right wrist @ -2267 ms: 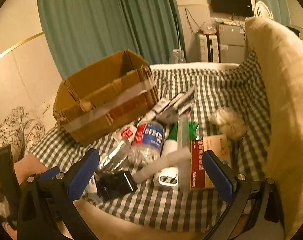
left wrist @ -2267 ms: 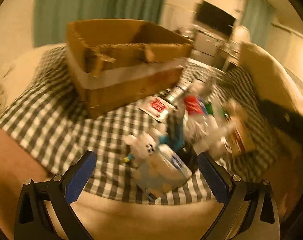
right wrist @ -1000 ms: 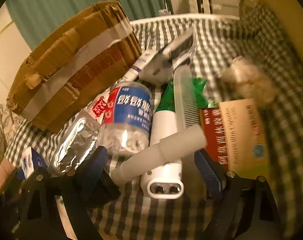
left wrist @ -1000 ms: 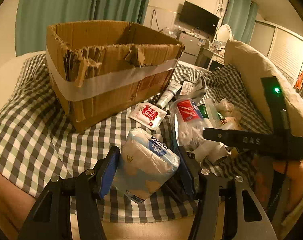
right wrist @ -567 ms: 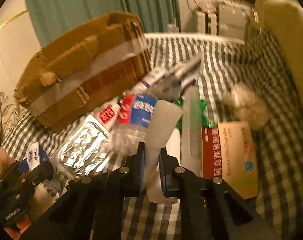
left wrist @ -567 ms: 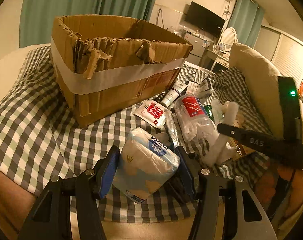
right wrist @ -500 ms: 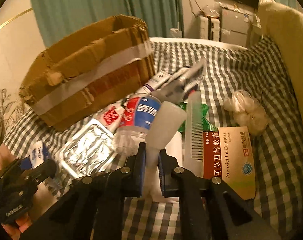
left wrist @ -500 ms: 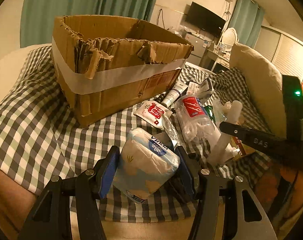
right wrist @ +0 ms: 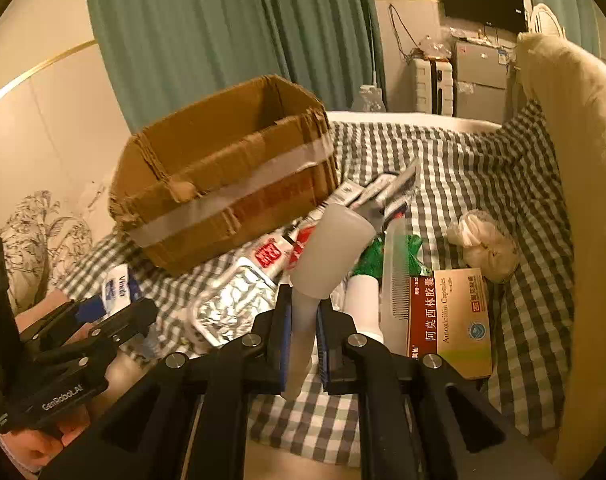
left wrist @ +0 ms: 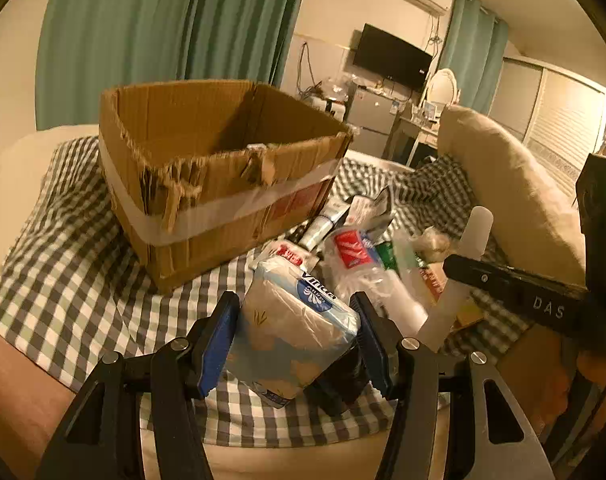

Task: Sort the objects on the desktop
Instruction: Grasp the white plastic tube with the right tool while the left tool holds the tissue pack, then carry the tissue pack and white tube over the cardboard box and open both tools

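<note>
- Fingers of the left gripper are pressed on both sides of a soft tissue pack (blue and white, with "Vinda" on it). The pack is held up off the cloth.
- Right gripper has its two blue pads squeezed tight on the thin end of a white plastic tube. The fat end of the tube points up and away, toward the box.
- Just past the tube lies a heap of small things on the checked cloth: a shiny foil pack, a little red and white packet, a white bottle, a see-through comb and something green under it.
- Beside the comb, on the right, lies a flat medicine box (red and tan, it says "Amoxicillin Capsules"). A pale lumpy ball in a bag sits just behind it.
- Behind the heap stands an open cardboard box with torn edges and pale tape round it. I can't see down to its bottom.
- Far to the right a big tan cushion leans up. Green curtains hang behind the box.
</note>
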`<state>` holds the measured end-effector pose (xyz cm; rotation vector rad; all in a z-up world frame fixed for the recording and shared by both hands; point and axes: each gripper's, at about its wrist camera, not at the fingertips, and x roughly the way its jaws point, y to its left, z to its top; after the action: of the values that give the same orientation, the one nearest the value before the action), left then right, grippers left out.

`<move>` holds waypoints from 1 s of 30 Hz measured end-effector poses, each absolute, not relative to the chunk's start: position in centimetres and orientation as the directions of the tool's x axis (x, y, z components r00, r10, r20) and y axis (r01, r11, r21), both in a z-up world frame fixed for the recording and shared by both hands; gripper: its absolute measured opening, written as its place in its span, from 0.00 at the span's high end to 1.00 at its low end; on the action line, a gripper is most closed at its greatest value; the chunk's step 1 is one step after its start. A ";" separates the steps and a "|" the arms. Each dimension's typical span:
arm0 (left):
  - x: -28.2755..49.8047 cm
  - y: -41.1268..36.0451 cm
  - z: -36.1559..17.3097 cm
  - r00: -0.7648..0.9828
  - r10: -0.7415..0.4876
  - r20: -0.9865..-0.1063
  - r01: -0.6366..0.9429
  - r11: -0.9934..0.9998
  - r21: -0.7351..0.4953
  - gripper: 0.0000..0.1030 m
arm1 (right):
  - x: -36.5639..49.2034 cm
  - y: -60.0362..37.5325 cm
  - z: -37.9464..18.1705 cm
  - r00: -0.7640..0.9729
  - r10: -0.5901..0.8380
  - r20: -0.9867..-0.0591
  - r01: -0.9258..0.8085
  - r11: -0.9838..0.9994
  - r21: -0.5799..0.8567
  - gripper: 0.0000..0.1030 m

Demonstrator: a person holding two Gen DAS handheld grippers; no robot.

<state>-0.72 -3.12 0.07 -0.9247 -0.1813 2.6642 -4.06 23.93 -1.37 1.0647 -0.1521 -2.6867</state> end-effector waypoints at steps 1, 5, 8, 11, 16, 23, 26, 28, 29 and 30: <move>-0.6 -3.1 0.5 -0.746 0.334 -0.577 -0.253 -0.943 -0.219 0.43 | -3.8 23.7 -0.9 -0.704 -0.277 -0.654 0.200 -0.961 0.192 0.90; -0.2 -3.0 2.0 -0.760 0.333 -0.559 -0.257 -0.943 -0.212 0.43 | -2.7 22.9 0.7 -0.716 -0.296 -0.633 0.234 -0.955 0.182 0.90; -0.2 -2.9 3.4 -0.773 0.330 -0.542 -0.255 -0.944 -0.210 0.43 | -2.1 22.4 2.0 -0.726 -0.311 -0.614 0.259 -0.950 0.175 0.90; -0.1 -3.2 5.0 -0.787 0.328 -0.522 -0.252 -0.944 -0.214 0.43 | -2.0 22.0 3.4 -0.735 -0.331 -0.591 0.287 -0.943 0.171 0.90; -0.7 -3.9 8.2 -0.813 0.318 -0.489 -0.240 -0.946 -0.216 0.43 | -2.6 20.9 6.1 -0.752 -0.358 -0.553 0.335 -0.931 0.148 0.90; -3.0 -5.6 11.9 -0.850 0.287 -0.442 -0.212 -0.954 -0.212 0.43 | -5.3 19.2 9.1 -0.768 -0.400 -0.500 0.388 -0.912 0.135 0.90; -4.3 -6.2 12.5 -0.857 0.270 -0.438 -0.198 -0.959 -0.204 0.43 | -7.0 18.3 9.9 -0.764 -0.422 -0.487 0.408 -0.902 0.142 0.90; -5.2 -6.6 12.7 -0.861 0.263 -0.434 -0.192 -0.960 -0.202 0.43 | -8.1 17.5 10.2 -0.762 -0.435 -0.479 0.420 -0.896 0.146 0.90; -5.8 -6.9 12.7 -0.863 0.258 -0.434 -0.187 -0.962 -0.200 0.43 | -8.7 17.1 10.2 -0.759 -0.442 -0.477 0.427 -0.892 0.148 0.90; -6.3 -7.1 12.7 -0.865 0.252 -0.435 -0.181 -0.963 -0.199 0.43 | -9.2 16.7 10.2 -0.758 -0.448 -0.475 0.432 -0.890 0.150 0.90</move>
<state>-6.33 -7.08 12.67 -0.6886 -0.2234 2.8249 -9.24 16.73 10.22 0.7056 -0.0426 -2.5729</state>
